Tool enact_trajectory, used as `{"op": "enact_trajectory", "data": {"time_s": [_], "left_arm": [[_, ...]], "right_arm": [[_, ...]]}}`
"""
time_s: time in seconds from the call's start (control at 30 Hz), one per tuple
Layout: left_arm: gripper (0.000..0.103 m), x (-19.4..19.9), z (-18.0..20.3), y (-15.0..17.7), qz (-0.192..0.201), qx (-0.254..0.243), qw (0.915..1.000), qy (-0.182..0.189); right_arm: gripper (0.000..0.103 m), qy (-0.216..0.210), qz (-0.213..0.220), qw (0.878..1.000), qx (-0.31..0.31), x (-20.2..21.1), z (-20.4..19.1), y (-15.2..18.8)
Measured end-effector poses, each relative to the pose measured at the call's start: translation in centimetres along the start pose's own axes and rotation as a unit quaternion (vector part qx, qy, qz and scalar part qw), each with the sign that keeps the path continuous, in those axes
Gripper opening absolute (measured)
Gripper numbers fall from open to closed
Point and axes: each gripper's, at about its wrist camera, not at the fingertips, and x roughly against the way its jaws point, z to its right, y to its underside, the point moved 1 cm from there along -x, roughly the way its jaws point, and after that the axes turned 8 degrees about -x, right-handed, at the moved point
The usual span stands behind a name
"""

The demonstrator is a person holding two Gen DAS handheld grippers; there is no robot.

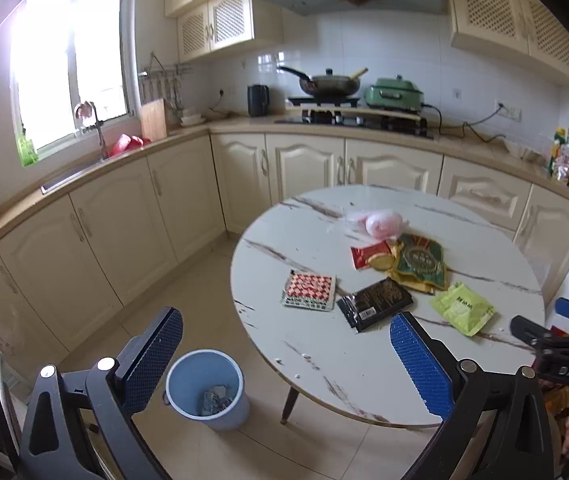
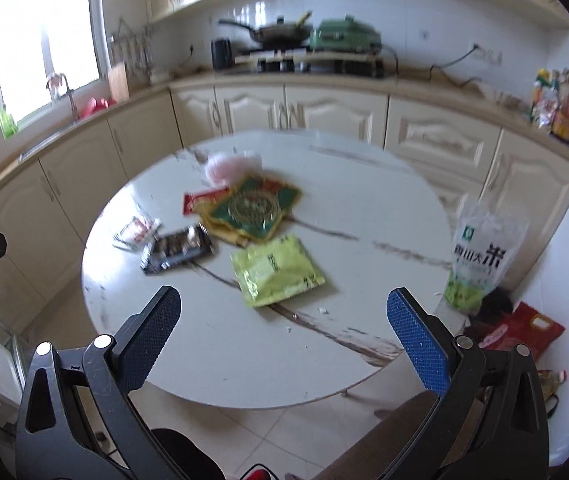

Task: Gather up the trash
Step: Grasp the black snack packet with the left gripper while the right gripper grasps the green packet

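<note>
Both grippers hang above the near edge of the round marble-look table, with their fingers spread wide and nothing between them. The right gripper is the nearer one to the trash: the yellow-green packet lies flat just in front of its fingertips, slightly left of the middle, and its long axis goes from near-left to far-right. Further away are a black packet, a green and gold wrapper, a red packet and a pink crumpled bag. All look like thin, glossy film. The left gripper is over the floor near the blue bin, which already holds some wrappers, so the bin is left of the table.
</note>
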Motion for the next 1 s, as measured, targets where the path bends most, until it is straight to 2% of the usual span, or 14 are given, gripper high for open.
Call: {"op": "enact_trajectory", "data": {"time_s": [0.17,0.33,0.5,0.6,0.67,0.77,0.83,0.9,0.93,1.0], "left_arm": [[0.102,-4.0,0.2,-1.4,-0.025,-0.006,0.9996,0.015],[0.102,-8.4,0.2,-2.6,-0.047,-0.008,0.998,0.042],[0.102,-12.2,0.7,-3.5,-0.066,-0.012,0.9959,0.061],[0.102,-14.2,1.1,-4.2,-0.073,-0.01,0.9936,0.086],[0.102,-15.7,1.3,-4.6,-0.078,-0.007,0.9913,0.106],[0.102,-17.5,1.5,-4.9,-0.092,-0.003,0.9888,0.118],[0.102,-18.8,1.6,-5.1,-0.1,-0.006,0.9875,0.122],[0.102,-20.1,1.9,-5.5,-0.107,-0.008,0.9859,0.129],[0.102,-20.6,2.1,-5.7,-0.11,-0.012,0.9852,0.131],[0.102,-21.6,2.5,-6.3,-0.112,-0.025,0.9843,0.134]], "right_arm": [[0.103,0.004,-0.058,0.998,0.025,-6.0,0.5,-0.7],[0.103,0.005,-0.091,0.995,0.052,-9.9,0.2,-1.6],[0.103,-0.008,-0.104,0.993,0.06,-11.8,0.2,-2.2],[0.103,-0.015,-0.1,0.992,0.076,-12.3,0.2,-2.3],[0.098,-0.022,-0.094,0.992,0.08,-12.1,0.3,-2.5],[0.078,-0.033,-0.081,0.993,0.084,-11.8,0.6,-2.7],[0.06,-0.039,-0.073,0.993,0.082,-11.6,1.0,-2.9],[0.05,-0.044,-0.068,0.993,0.081,-11.5,1.3,-2.9],[0.041,-0.049,-0.066,0.993,0.082,-11.4,1.4,-3.0],[0.033,-0.06,-0.063,0.993,0.078,-11.4,1.8,-3.1]]}}
